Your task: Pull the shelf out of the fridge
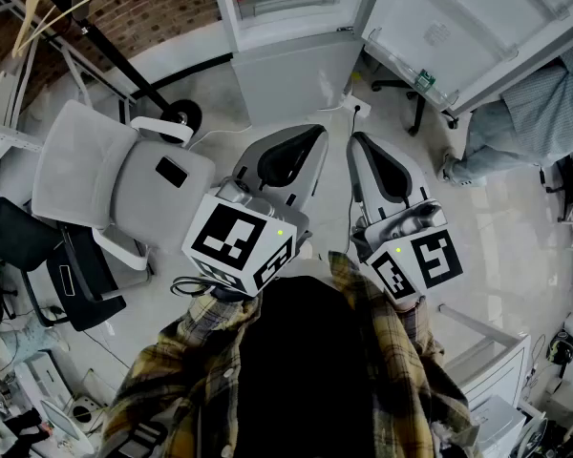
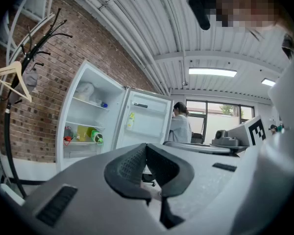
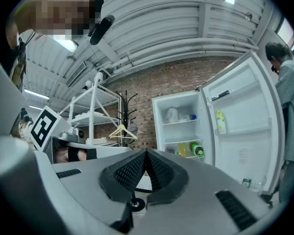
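Observation:
The white fridge point(image 1: 286, 60) stands open some way in front of me, its door point(image 1: 477, 27) swung to the right. In the left gripper view its upper shelf point(image 2: 89, 103) carries a white bag. A lower shelf point(image 2: 82, 142) holds a yellow bottle, a green one and a red item. The right gripper view shows the same fridge point(image 3: 182, 131) and lower shelf point(image 3: 184, 156). My left gripper point(image 1: 306, 141) and right gripper point(image 1: 363, 146) hang side by side at chest height. Both point at the fridge from well short of it. Both are shut with nothing between their jaws.
A white office chair point(image 1: 115, 179) stands to my left. Beside it is the wheeled base of a coat rack point(image 1: 181, 114) with a wooden hanger point(image 3: 122, 131). A person point(image 1: 544, 113) stands behind the open door. A white cabinet point(image 1: 497, 370) sits at lower right.

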